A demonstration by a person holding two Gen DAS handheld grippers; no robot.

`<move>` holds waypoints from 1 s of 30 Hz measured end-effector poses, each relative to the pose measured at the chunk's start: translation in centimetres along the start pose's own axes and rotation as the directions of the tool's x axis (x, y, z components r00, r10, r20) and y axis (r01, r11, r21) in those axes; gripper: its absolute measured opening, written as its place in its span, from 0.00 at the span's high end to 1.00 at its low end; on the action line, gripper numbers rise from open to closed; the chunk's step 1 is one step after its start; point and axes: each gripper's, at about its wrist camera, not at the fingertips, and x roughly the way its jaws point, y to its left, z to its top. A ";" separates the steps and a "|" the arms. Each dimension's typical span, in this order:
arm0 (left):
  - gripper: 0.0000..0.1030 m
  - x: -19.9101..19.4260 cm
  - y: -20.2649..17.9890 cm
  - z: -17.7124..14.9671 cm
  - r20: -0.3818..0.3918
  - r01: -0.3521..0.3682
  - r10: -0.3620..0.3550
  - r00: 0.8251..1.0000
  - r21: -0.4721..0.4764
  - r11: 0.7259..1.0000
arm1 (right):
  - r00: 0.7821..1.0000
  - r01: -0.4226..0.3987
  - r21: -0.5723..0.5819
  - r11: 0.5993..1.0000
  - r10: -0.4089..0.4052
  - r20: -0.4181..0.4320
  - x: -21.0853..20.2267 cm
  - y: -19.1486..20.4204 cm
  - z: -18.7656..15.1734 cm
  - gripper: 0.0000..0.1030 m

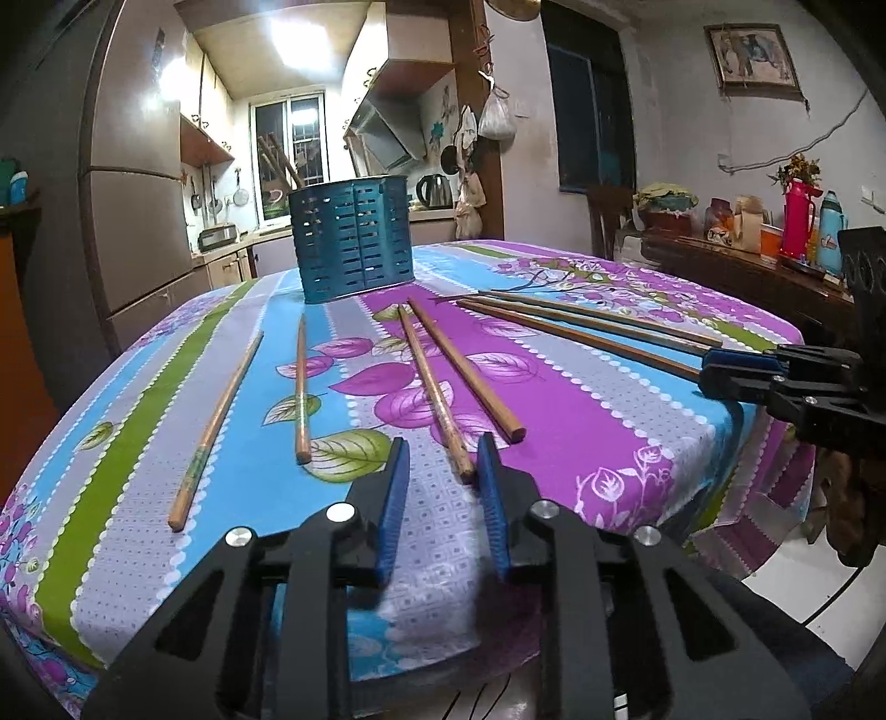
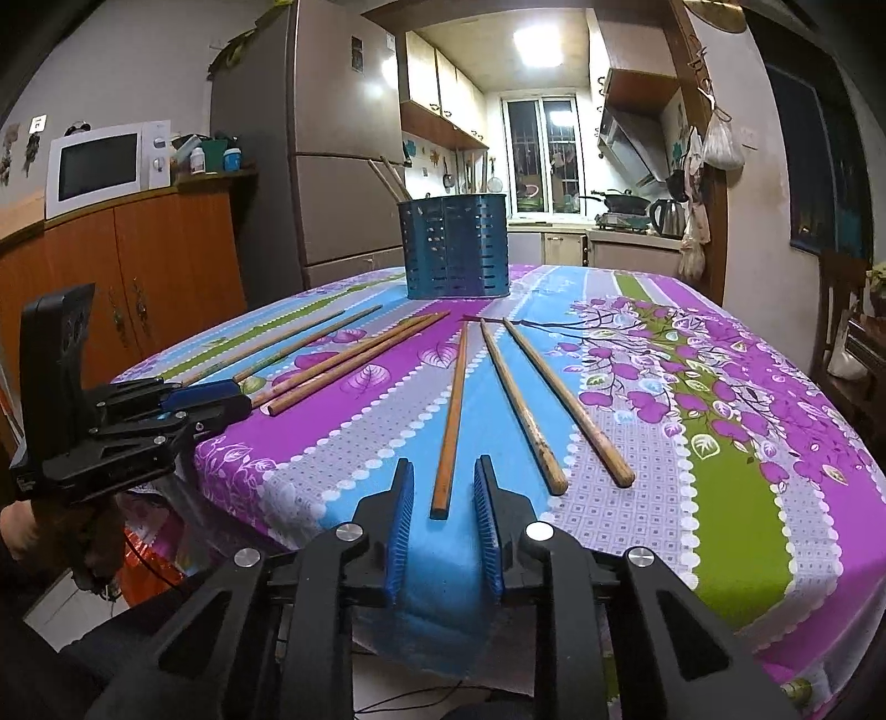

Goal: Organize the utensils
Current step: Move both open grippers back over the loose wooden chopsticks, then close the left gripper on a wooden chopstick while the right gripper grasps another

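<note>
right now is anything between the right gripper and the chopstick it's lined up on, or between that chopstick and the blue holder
Nothing visible. The right gripper already straddles the near end of the chopstick, and only bare tablecloth lies between that stick and the blue holder.

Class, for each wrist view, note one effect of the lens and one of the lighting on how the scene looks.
Left wrist view: the fisheye bows the table edge and blacks out the corners; the ceiling light is blown out to white. Right wrist view: the fridge leans and curves, glare spots its door, and the dark window shows no daylight.
</note>
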 end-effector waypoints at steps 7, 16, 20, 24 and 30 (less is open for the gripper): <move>0.78 -0.1 -0.1 -0.3 0.031 -0.009 0.009 0.999 0.007 1.000 | 1.000 0.010 -0.022 1.000 -0.009 0.021 -0.1 0.3 -0.3 0.77; 0.80 0.1 -0.2 -0.2 0.052 -0.021 0.022 0.998 -0.010 1.000 | 0.999 0.016 -0.042 0.999 -0.014 0.046 0.1 0.7 -0.5 0.82; 0.87 0.0 -0.4 -0.2 0.056 -0.022 0.022 0.998 0.003 1.000 | 0.999 0.020 -0.046 0.999 -0.018 0.050 0.1 0.8 -0.6 0.82; 0.90 0.0 -0.7 -0.3 0.066 -0.028 0.027 0.997 0.010 1.000 | 0.999 0.020 -0.048 0.999 -0.017 0.049 0.1 0.8 -0.6 0.82; 0.91 -0.1 -0.9 -0.4 0.075 -0.041 0.040 0.996 0.010 0.999 | 0.999 0.027 -0.056 0.998 -0.025 0.045 -0.2 1.0 -0.7 0.82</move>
